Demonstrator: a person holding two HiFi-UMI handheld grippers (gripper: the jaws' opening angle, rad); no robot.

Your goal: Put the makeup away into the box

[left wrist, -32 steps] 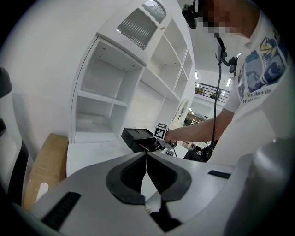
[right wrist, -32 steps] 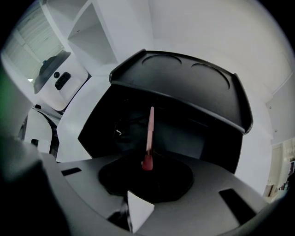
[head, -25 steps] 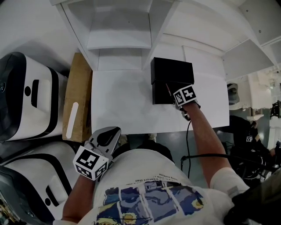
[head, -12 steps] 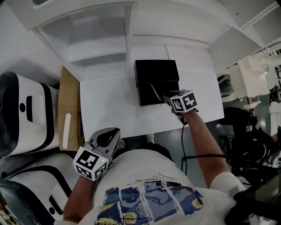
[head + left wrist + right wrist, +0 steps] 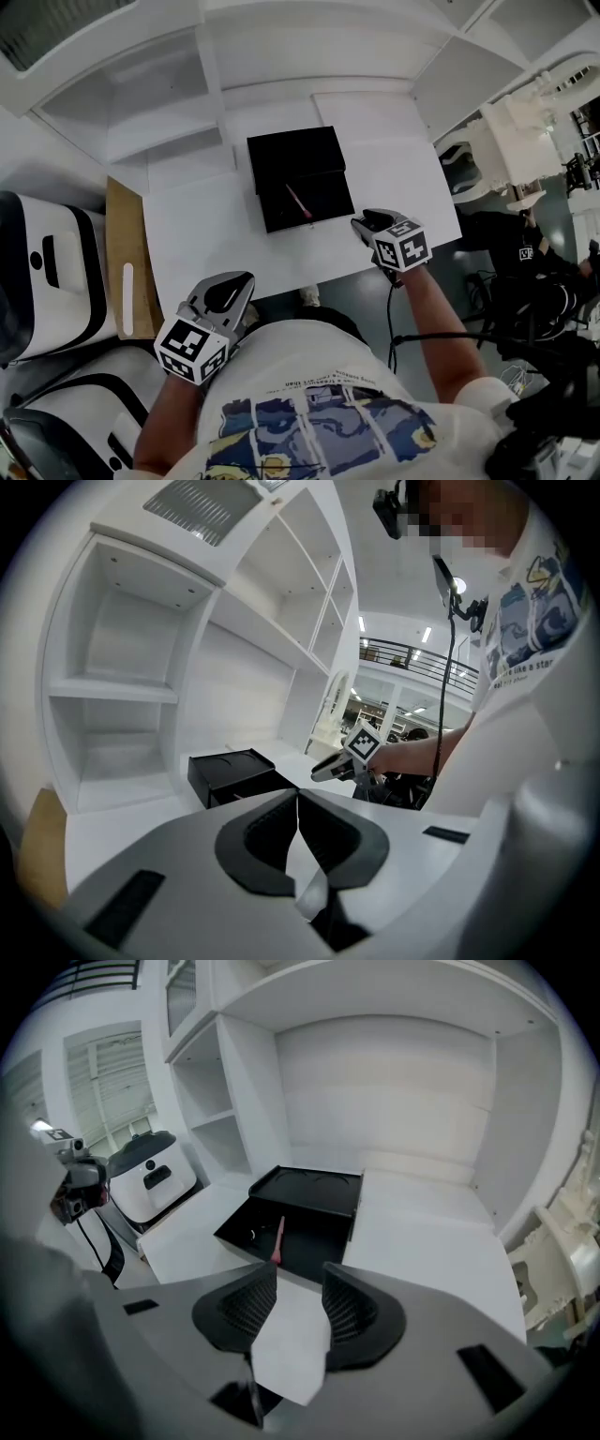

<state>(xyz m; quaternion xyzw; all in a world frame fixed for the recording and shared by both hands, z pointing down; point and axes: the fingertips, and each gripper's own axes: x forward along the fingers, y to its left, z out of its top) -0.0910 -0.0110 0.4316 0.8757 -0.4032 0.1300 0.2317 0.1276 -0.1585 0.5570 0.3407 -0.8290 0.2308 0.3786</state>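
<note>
The pink makeup stick (image 5: pixel 298 201) lies in the black box (image 5: pixel 281 155); the right gripper (image 5: pixel 362 223), its jaws just opening, holds nothing; the left gripper (image 5: pixel 236 280) is closed and empty

- Head view looks steeply down on the white table (image 5: pixel 211 234) from above.
- Left gripper view faces across it, low.
- Right gripper view angles down, nearer.
- All three share the black box (image 5: pixel 292 164).

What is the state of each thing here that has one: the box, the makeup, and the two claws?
Black box: open, lid laid back behind it.
Pink makeup stick: lying inside the box.
Left claw: shut, empty.
Right claw: open, its jaws have just been opening, nothing between them.
</note>
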